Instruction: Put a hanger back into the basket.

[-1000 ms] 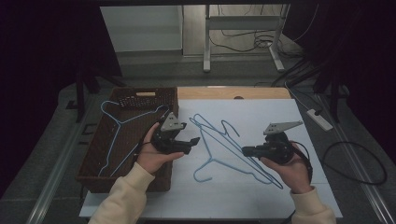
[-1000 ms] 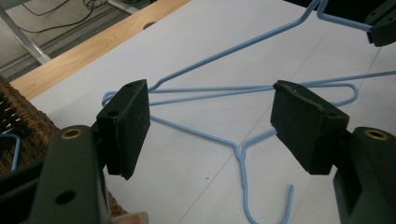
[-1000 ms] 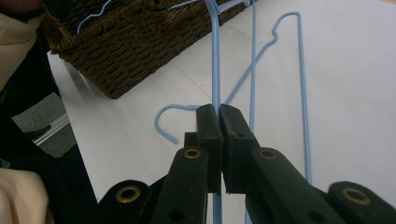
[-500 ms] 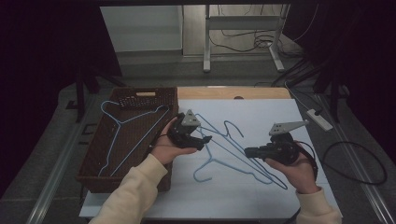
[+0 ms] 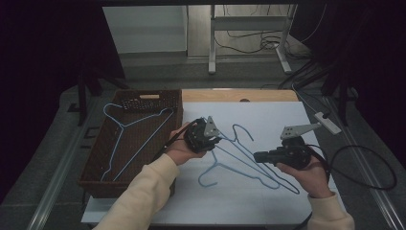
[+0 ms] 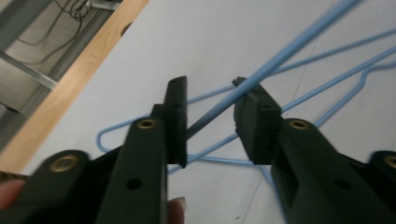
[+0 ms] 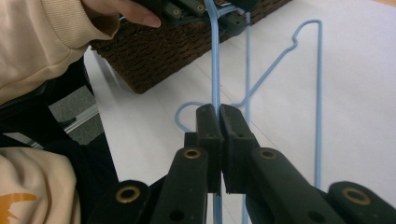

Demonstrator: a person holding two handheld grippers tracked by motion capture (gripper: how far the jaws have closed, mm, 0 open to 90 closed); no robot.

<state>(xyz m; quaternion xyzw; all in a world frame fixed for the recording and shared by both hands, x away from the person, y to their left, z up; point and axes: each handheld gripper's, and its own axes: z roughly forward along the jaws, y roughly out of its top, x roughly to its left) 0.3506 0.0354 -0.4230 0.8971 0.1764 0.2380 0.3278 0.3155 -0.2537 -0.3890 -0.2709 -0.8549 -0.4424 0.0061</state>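
The right gripper (image 7: 219, 116) pinches the hanger (image 5: 249, 163) over the table (image 5: 364, 191); the left gripper (image 6: 210, 107) has been closing, jaws spread around its wire. Misaligned, the wire could slip free.

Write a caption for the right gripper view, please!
Right gripper shut on a blue wire hanger beside a wicker basket.

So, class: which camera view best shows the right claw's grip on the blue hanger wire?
The right gripper view: the right claw pinches the blue hanger wire close up. The high view shows it small; the left gripper view shows other wires of it.
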